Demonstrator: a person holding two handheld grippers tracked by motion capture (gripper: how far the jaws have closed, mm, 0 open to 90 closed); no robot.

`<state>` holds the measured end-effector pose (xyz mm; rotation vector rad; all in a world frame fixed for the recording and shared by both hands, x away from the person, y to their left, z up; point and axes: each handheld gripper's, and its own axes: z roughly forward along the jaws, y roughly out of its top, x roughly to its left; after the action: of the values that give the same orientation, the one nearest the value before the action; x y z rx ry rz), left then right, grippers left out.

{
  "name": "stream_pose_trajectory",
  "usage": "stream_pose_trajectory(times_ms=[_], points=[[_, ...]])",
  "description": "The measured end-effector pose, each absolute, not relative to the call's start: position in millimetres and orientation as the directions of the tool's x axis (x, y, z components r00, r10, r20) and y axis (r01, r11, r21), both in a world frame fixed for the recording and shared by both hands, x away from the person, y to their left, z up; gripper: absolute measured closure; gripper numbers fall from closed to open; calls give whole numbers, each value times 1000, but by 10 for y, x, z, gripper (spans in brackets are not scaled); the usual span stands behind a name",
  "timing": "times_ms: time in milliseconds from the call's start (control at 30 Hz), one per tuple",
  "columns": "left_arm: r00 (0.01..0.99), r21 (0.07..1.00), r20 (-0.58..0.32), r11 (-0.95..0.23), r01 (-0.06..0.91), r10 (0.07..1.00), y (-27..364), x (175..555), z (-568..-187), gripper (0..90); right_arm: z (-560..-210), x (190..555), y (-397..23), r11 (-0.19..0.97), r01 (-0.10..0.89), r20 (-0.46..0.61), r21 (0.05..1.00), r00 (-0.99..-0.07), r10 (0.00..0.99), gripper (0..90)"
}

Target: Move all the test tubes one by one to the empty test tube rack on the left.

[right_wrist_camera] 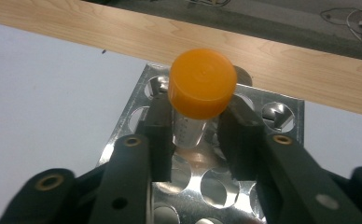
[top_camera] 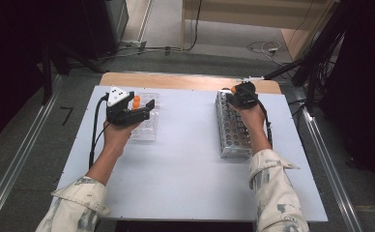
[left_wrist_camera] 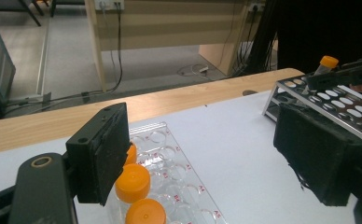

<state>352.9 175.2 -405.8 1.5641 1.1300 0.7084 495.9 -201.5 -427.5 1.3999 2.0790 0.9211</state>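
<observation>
Orange-capped tube (right_wrist_camera: pixel 195 100), apparently gripped, right tongs (right_wrist_camera: pixel 197 135)

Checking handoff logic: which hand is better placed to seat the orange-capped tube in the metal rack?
Right. The right gripper is shut on the orange-capped tube directly over the metal rack. The left gripper hangs open over the clear tray, away from the rack.
</observation>
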Motion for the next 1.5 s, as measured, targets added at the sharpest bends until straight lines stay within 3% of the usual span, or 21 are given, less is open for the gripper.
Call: stream_pose_trajectory(times_ms=[133,933,1500], points=[[389,952,-104,-22,305,916,1737,3520,-4055,192,-4273,4946,-1993,259,609,-17,750,-374,927,710],[412,960,-100,-22,281,906,1677,3465,-3976,194,-3908,4683,-2045,229,459,-43,859,-380,924,715],[490,971,-63,-61,233,870,1436,3378,-3828,254,-3706,4211,-1538,362,355,-78,862,-611,787,715]])
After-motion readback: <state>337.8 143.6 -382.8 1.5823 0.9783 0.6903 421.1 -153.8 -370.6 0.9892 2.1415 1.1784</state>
